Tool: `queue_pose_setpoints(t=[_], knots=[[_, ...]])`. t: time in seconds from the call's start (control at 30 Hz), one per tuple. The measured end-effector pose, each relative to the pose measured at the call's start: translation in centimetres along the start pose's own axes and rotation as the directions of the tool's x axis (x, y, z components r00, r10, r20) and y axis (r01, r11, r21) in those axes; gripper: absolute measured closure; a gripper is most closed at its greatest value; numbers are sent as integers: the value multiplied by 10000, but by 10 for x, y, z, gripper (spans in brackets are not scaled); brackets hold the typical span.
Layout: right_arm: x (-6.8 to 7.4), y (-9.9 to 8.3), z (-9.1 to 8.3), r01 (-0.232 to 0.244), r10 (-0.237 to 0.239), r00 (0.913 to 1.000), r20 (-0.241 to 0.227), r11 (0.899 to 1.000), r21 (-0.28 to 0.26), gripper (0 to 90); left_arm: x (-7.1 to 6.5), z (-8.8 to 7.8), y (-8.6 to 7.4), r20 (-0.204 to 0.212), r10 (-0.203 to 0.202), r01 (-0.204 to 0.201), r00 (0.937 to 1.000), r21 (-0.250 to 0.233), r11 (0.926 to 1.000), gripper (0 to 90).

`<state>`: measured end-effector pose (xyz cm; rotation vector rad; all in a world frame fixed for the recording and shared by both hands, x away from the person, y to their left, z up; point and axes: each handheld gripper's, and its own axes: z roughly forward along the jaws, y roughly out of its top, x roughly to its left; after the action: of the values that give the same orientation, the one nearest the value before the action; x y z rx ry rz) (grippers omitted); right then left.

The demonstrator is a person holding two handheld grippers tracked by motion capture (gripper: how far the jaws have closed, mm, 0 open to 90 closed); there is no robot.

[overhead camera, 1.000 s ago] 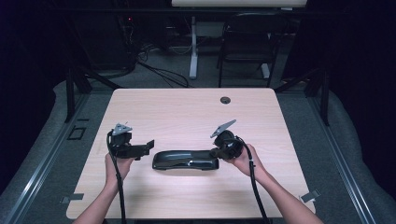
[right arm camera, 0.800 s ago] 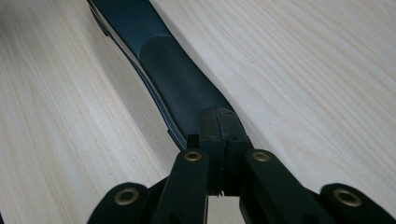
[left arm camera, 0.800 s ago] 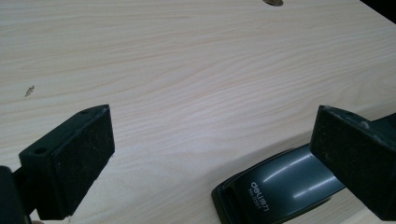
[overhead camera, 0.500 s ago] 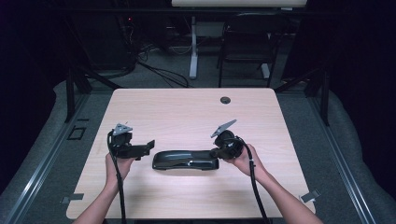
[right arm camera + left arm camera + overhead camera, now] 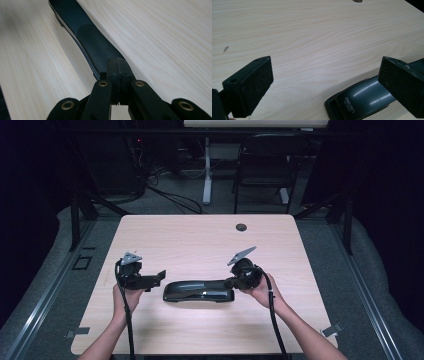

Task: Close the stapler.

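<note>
A long black stapler [image 5: 200, 291] lies flat on the light wooden table [image 5: 200, 240], near its front edge. My left gripper [image 5: 159, 278] is held just off the stapler's left end, jaws wide open. In the left gripper view the stapler's head [image 5: 359, 100] with its white brand lettering lies low between the jaws of the left gripper [image 5: 324, 82], close to the right one and untouched. My right gripper [image 5: 231, 282] is at the stapler's right end. In the right gripper view the right gripper [image 5: 117, 66] has its pads shut together, tips over the stapler's handle [image 5: 87, 32].
A round cable hole [image 5: 241, 227] sits near the table's far edge, also in the left gripper view as a cable hole [image 5: 357, 0]. Behind the table stand a dark chair [image 5: 265, 165] and a white desk leg [image 5: 206, 170], with cables on the floor.
</note>
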<state>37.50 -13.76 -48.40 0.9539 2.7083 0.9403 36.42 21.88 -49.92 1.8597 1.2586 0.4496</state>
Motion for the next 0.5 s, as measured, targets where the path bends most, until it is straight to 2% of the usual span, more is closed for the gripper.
queue_pose_setpoints(t=[0.03, 0.1, 0.2, 0.27, 0.33, 0.37, 0.5], knots=[[2, 3, -8, 84, -86, 10000, -29, 9991, -406, 900, 0, 0, 0, 2, 6, -6, 10000, 2, 10000, 3], [4, 5, -9, 284, -276, 9994, 210, 9988, -394, 887, 0, 0, 0, -3, -8, 8, 10000, -10, 10000, 2], [6, 6, -8, 422, -408, 9986, 332, 9981, -449, 876, 0, 0, 0, 4, 1, -1, 10000, -10, 10000, 2], [6, 7, -11, 497, -466, 9978, 466, 9966, -664, 854, 0, 0, 0, 6, -4, 4, 10000, -12, 10000, 2], [7, 8, -17, 420, -373, 9981, 496, 9944, -965, 803, 0, 0, 0, 11, 2, -2, 10000, 9, 10000, 2], [7, 9, -21, 545, -490, 9973, 546, 9930, -1046, 770, 0, 1, 0, 10, -6, 6, 10000, -14, 10000, 3], [8, 11, -31, 521, -456, 9976, 525, 9901, -1302, 604, 0, 0, 0, 8, -23, 23, 10000, -12, 10000, 2]])
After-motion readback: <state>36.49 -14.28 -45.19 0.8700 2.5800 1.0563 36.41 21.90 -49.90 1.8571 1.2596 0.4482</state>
